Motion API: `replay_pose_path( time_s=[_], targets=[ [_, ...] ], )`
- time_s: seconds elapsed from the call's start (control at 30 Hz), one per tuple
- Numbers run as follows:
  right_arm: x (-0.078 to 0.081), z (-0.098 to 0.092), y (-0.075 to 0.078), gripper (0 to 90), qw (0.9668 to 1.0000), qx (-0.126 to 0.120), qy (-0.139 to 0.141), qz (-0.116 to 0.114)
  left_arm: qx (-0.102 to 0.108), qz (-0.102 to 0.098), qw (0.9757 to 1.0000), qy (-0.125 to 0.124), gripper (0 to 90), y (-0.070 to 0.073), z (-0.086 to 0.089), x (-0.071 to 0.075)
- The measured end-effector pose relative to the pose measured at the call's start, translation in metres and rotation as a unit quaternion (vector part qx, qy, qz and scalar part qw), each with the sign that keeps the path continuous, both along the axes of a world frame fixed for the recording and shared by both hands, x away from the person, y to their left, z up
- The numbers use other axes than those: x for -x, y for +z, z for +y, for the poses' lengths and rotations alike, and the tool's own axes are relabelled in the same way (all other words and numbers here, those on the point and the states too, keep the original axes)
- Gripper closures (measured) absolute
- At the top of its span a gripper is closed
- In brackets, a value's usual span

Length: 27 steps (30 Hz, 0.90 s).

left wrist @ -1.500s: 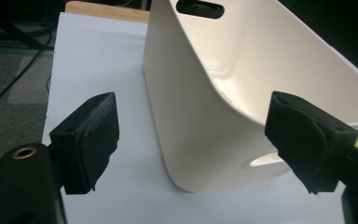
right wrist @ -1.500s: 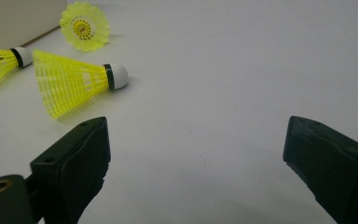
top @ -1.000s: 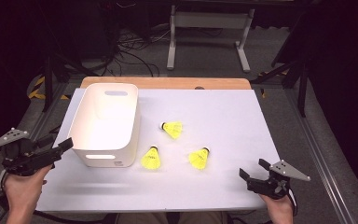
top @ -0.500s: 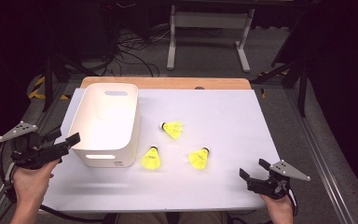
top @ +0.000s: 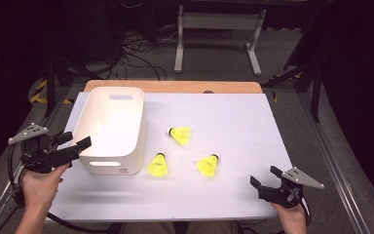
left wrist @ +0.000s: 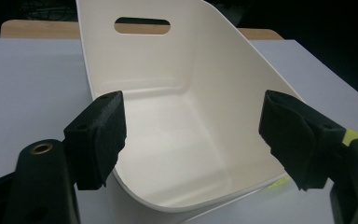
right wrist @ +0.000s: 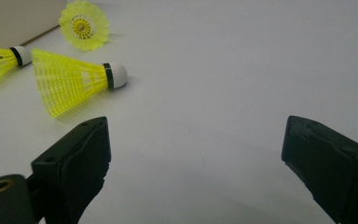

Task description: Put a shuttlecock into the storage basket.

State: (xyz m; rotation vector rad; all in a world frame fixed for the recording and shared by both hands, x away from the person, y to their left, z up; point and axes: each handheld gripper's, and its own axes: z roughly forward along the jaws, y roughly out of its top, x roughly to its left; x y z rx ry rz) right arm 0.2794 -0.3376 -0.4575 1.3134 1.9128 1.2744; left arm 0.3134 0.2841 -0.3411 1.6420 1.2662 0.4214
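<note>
Left gripper (top: 73, 145) wide open, jaws straddling near-left corner of white bin (top: 111, 127), nothing clamped. Looks set to steady or shift bin so it stays put for loading. In left gripper view, bin (left wrist: 177, 116) directly ahead between jaws, empty, smooth glossy plastic, oval handle slot in far wall.

Right gripper (top: 268, 179) also wide open, empty, low over white table (top: 233, 126), aimed forward-left. Probably staged for nearest pick.

3 yellow shuttlecocks, mesh skirts, white caps with dark band:
- nearest (right wrist: 77, 80) just ahead-left of right gripper's left jaw, lying on side, cap pointing right
- second (right wrist: 2, 60) further left
- third (right wrist: 84, 23) beyond, skirt facing camera, beside bin.
</note>
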Motion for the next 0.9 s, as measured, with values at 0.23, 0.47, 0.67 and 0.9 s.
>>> replay_pose_path(
  time_s=[0.23,0.47,0.67,0.9],
  targets=[
    [0.000,0.000,0.000,8.4,1.0000,0.000,-0.001,0.000,0.002,-0.001,1.0000,-0.005,24.1,0.001,-0.006,-0.002],
    [0.000,0.000,0.000,8.5,1.0000,0.001,0.000,0.000,-0.001,-0.001,0.9999,-0.015,24.3,0.003,-0.013,-0.006],
    [0.000,0.000,0.000,8.5,1.0000,0.001,0.000,0.000,-0.001,0.000,0.9997,-0.023,24.4,0.003,-0.020,-0.008],
    [0.000,0.000,0.000,8.5,1.0000,0.001,0.001,0.001,-0.002,0.004,0.9995,-0.032,24.5,0.003,-0.029,-0.012]
  ],
)
